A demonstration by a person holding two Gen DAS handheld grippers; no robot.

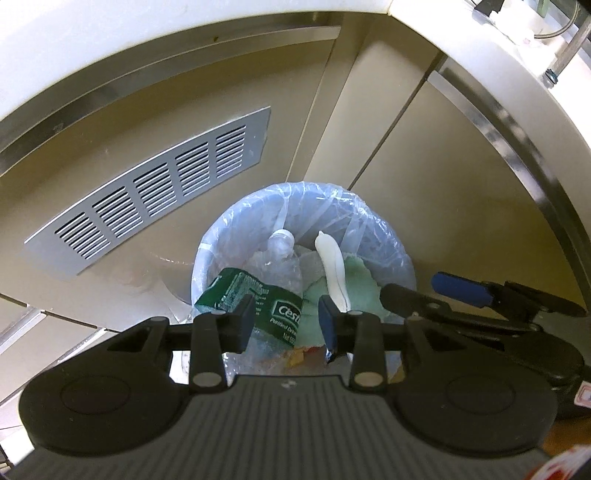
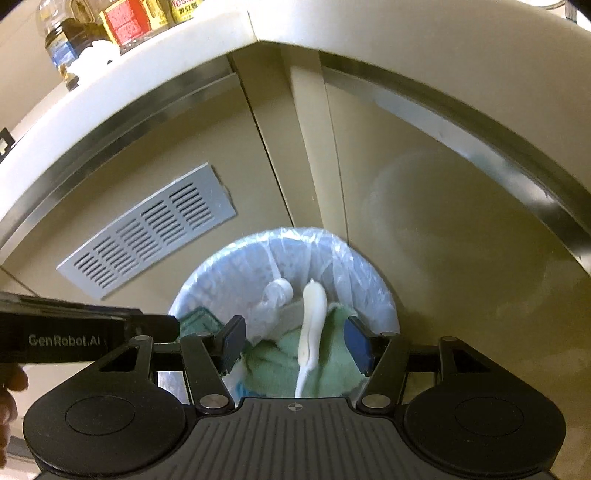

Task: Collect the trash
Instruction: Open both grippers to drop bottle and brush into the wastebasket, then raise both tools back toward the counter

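Beige cabinet fronts [image 1: 424, 192] meeting at a corner, under a pale countertop edge [image 2: 406, 33].

Trash bin [image 1: 218, 236], lined with a clear bag: on the floor in that corner, below and just ahead of both sets of fingertips.

Crushed plastic bottle [image 1: 280, 269], green label: inside the bin, just beyond the left gripper [image 1: 286, 314]; cap end toward the far rim.

White plastic piece [image 2: 312, 321], long and limp: between the pads of the right gripper [image 2: 295, 339], touching neither.

Green cloth-like waste [image 2: 273, 362]: under the white piece, beneath the right fingers.

Left gripper: jaws parted, released, nothing gripped; held over the near rim.

Right gripper: jaws spread wide, released, nothing gripped; held beside the left one over the bin.

Metal vent grille [image 1: 155, 184]: on the cabinet front, left of and beyond the fingers, well apart from the bin.

Bottles and jars [image 2: 122, 26]: on the countertop, far upper left of the right fingers.

Part of a hand [image 2: 9, 406]: at the left edge of the right wrist view.
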